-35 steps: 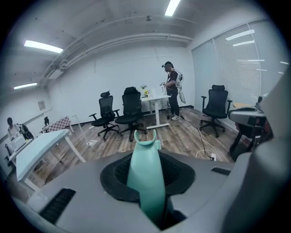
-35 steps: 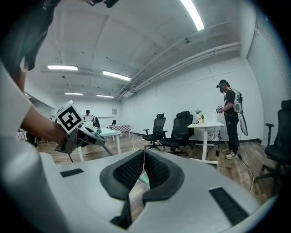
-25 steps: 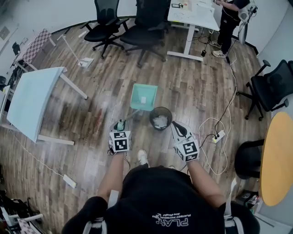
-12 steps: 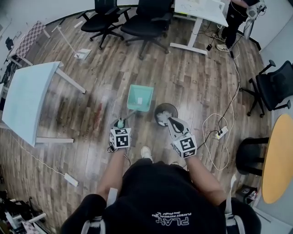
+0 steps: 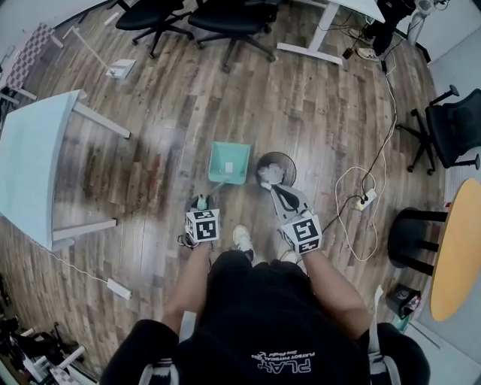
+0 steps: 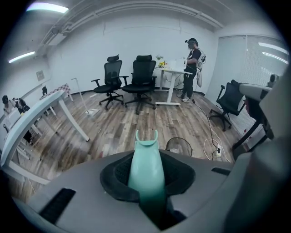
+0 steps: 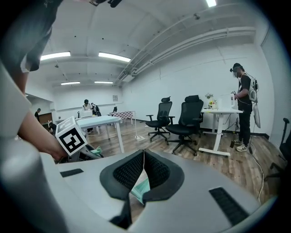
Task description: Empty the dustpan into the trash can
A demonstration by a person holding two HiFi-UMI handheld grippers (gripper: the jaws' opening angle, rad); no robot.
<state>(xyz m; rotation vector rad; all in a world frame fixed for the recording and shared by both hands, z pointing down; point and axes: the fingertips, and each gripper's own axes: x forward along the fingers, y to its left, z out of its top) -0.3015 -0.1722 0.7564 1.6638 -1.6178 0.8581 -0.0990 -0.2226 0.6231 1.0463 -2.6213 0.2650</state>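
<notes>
Head view, one dustpan [image 5: 229,161], one trash can [image 5: 276,155]

Black T-shirt [image 5: 263,316] — white shoes [image 5: 240,237]

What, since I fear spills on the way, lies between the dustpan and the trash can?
Nothing: in the head view only a narrow strip of bare wooden floor separates the teal dustpan from the trash can.

Office room with a wood-plank floor [image 5: 173,98].
A pale table [image 5: 34,162] stands at the left and black office chairs [image 5: 233,19] at the top. A round yellow table [image 5: 455,248] is at the right, near a power strip [image 5: 367,199].
</notes>
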